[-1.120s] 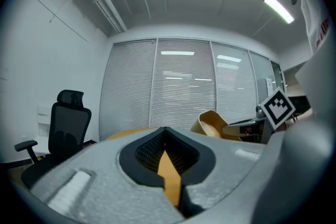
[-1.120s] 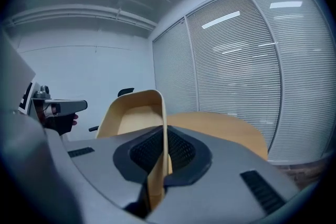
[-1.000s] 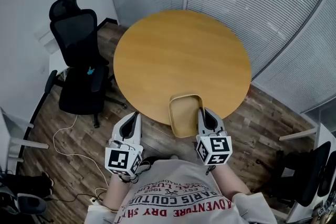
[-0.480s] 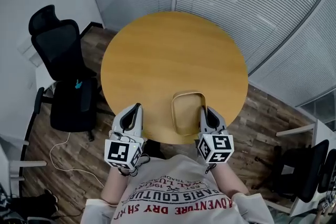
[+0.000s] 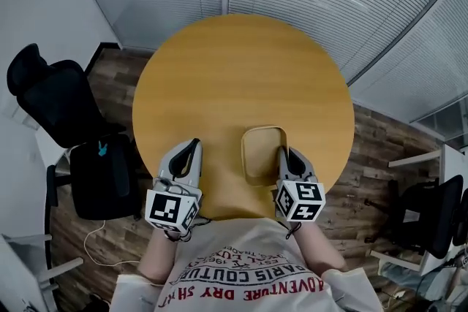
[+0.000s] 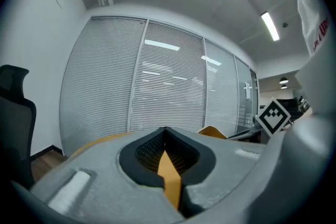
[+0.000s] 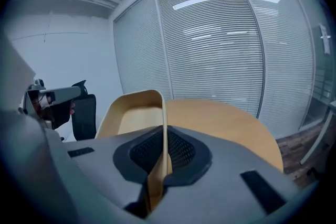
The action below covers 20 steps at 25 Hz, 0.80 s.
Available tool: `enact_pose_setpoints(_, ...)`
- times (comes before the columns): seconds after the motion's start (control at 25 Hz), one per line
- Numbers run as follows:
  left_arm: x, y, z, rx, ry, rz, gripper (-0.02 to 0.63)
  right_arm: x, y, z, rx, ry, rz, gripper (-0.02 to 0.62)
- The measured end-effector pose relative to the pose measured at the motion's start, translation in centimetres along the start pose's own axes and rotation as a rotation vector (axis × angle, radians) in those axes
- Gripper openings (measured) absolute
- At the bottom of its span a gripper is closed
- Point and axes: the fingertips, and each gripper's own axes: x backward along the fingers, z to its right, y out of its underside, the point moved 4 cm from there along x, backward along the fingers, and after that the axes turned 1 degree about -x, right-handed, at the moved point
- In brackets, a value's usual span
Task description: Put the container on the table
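The room is lit evenly, with cool light from above. 1 long ceiling lamp (image 6: 271,26) is seen in the left gripper view, and pale bars of light are mirrored on the blinds (image 7: 220,60). Only faint shadows are cast on the table (image 5: 241,77). Straight lines are bent near the edges, and the corners of the 2 gripper views are blacked out. The right tongs (image 7: 161,139) and the container (image 7: 134,113) wall held in them are blurred up close.
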Motion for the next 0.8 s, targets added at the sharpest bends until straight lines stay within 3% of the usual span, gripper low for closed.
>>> enact_pose_setpoints(0.32, -5.5, 3.2, -3.6, 0.029, 0.088, -0.051, -0.003, -7.9, 4.3, 0.9, -0.052, 0.07, -0.157, 0.02)
enact_pose_setpoints(0.6, -6.7, 6.6, -3.8, 0.027, 0.115, -0.128, -0.003, -12.2, 10.2, 2.3, -0.183, 0.09, -0.311, 0.02)
enact_pose_setpoints(0.8, -7.1, 9.4, -3.4, 0.055, 0.125, -0.196, -0.003, -13.7, 13.6, 3.1, -0.197, 0.117, -0.397, 0.021)
